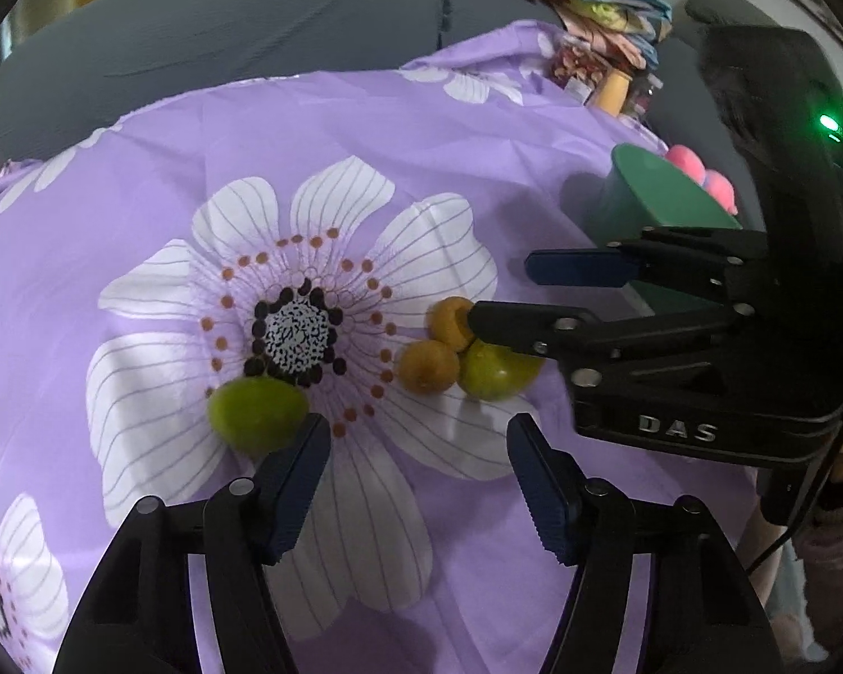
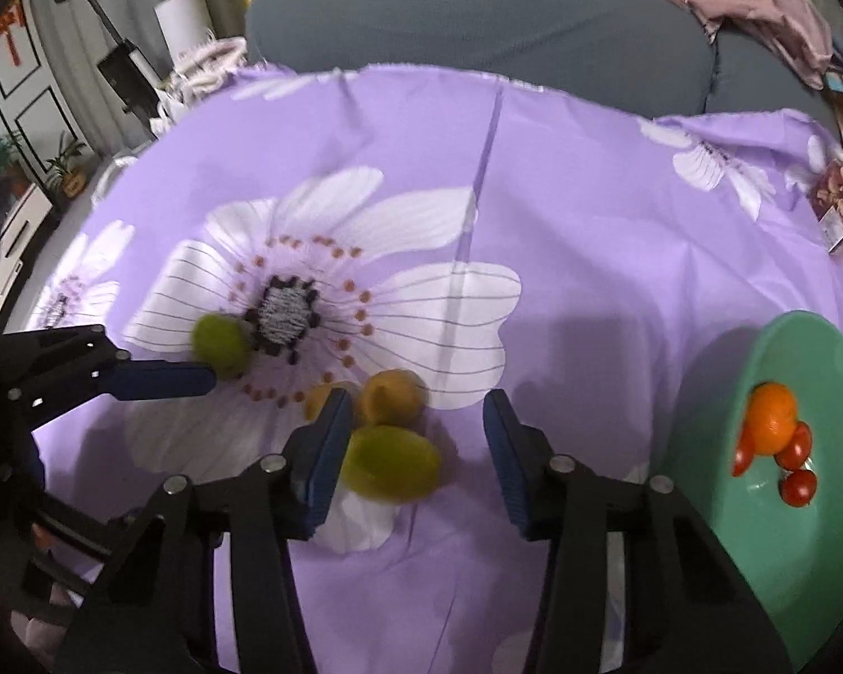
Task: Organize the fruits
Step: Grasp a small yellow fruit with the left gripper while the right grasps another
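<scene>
On the purple flowered cloth (image 1: 477, 129) lie two green fruits and two small yellow-orange ones. My left gripper (image 1: 416, 449) is open and empty, its left finger just right of one green fruit (image 1: 255, 413). My right gripper (image 2: 416, 401) is open over the cluster. The other green fruit (image 2: 390, 463) lies between its fingers against the left pad, well clear of the right pad. Just beyond sit a yellow fruit (image 2: 390, 396) and a second one (image 2: 317, 400), half hidden by the finger. The right gripper (image 1: 500, 292) reaches in from the right in the left wrist view.
A green bowl (image 2: 719, 505) at the right edge holds an orange (image 2: 773, 418) and several cherry tomatoes (image 2: 795, 486). A grey sofa back (image 2: 477, 17) rises behind the cloth, with piled clothes (image 1: 601, 17) at the far right. A patterned box (image 2: 840, 208) lies near the cloth's right edge.
</scene>
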`<action>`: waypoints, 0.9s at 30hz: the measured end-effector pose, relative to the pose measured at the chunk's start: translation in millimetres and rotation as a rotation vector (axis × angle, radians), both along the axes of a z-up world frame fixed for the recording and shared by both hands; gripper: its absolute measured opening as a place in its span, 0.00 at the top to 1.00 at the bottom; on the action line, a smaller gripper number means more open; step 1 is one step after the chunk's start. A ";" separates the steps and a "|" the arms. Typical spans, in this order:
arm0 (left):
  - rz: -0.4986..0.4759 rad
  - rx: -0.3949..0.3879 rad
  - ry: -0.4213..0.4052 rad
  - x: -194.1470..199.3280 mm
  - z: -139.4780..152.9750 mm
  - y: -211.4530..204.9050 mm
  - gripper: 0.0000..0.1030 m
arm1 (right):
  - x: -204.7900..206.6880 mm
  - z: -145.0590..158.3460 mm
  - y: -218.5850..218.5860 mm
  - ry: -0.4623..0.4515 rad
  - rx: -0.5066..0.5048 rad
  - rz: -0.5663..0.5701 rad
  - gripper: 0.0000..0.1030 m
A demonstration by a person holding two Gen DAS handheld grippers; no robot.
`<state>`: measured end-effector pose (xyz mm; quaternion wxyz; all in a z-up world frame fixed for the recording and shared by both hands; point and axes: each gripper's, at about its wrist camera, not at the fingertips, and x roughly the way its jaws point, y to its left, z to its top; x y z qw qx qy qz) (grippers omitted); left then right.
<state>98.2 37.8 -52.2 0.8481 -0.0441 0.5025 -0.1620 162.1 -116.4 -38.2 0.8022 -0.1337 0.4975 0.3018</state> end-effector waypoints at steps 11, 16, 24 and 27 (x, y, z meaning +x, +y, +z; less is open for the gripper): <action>-0.043 0.042 -0.012 17.7 -9.5 -8.1 0.55 | 17.2 -17.2 23.5 0.116 -0.045 0.067 0.61; -0.063 0.046 -0.016 24.2 -12.3 -12.0 0.57 | 23.1 -21.3 28.3 0.131 -0.088 0.088 0.70; -0.061 0.039 0.009 24.0 -19.5 -9.2 0.68 | 23.8 -26.7 22.9 0.128 -0.072 0.085 0.75; -0.052 0.039 0.006 24.9 -19.1 -9.1 0.69 | 24.6 -27.0 19.8 0.130 -0.044 0.072 0.74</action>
